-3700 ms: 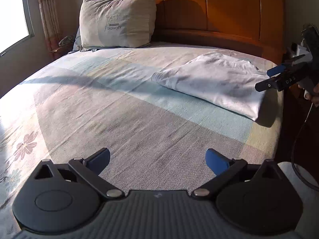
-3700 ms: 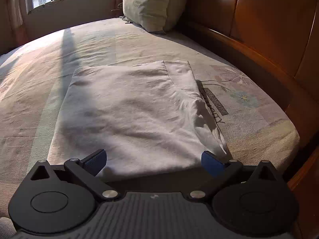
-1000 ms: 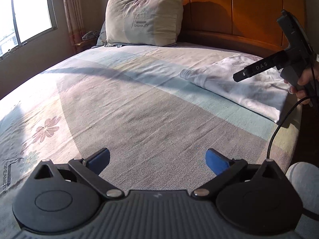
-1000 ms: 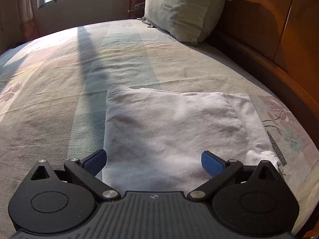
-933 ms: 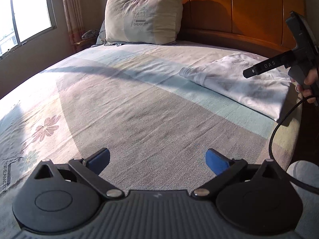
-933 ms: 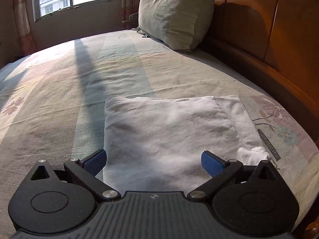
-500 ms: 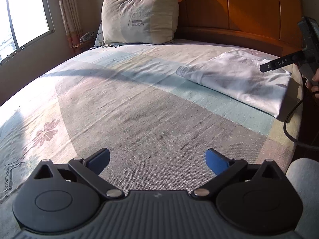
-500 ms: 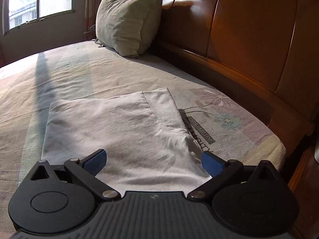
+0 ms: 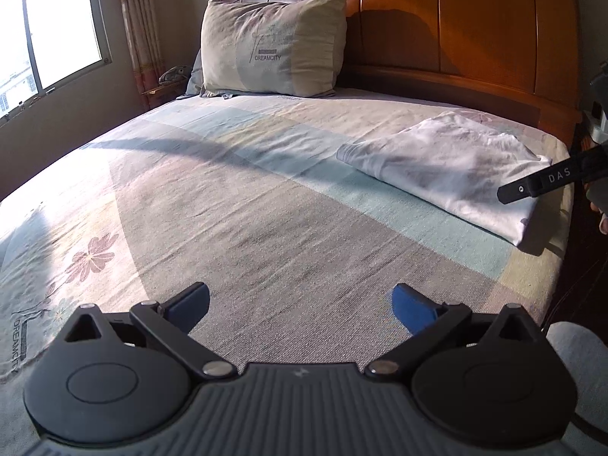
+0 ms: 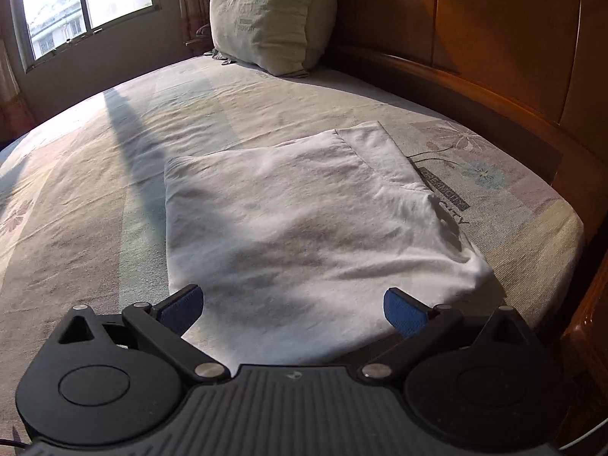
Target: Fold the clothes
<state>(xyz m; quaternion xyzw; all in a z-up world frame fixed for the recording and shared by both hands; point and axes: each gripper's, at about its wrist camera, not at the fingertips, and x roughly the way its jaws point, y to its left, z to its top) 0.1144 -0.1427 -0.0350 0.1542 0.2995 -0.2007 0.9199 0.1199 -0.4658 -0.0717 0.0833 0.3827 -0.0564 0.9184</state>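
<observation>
A white garment (image 9: 448, 167) lies folded into a flat rectangle near the bed's right corner, close to the headboard. In the right wrist view the same folded garment (image 10: 304, 228) fills the middle, with a sleeve edge along its right side. My right gripper (image 10: 290, 306) hovers open over the garment's near edge, holding nothing. One of its black fingers (image 9: 547, 182) pokes in at the right of the left wrist view. My left gripper (image 9: 300, 304) is open and empty above bare bedsheet, well to the left of the garment.
The patterned bedsheet (image 9: 228, 209) covers a wide bed. A pillow (image 9: 273, 41) leans on the wooden headboard (image 9: 475, 26). A window (image 9: 49, 30) is at the far left. The bed's right edge (image 10: 570, 235) drops off beside a wooden frame. A person's knee (image 9: 581, 361) shows low right.
The right gripper has swung left and pulled back a little, so the garment sits more centred before it. The left gripper has stayed nearly still, and the garment has not moved.
</observation>
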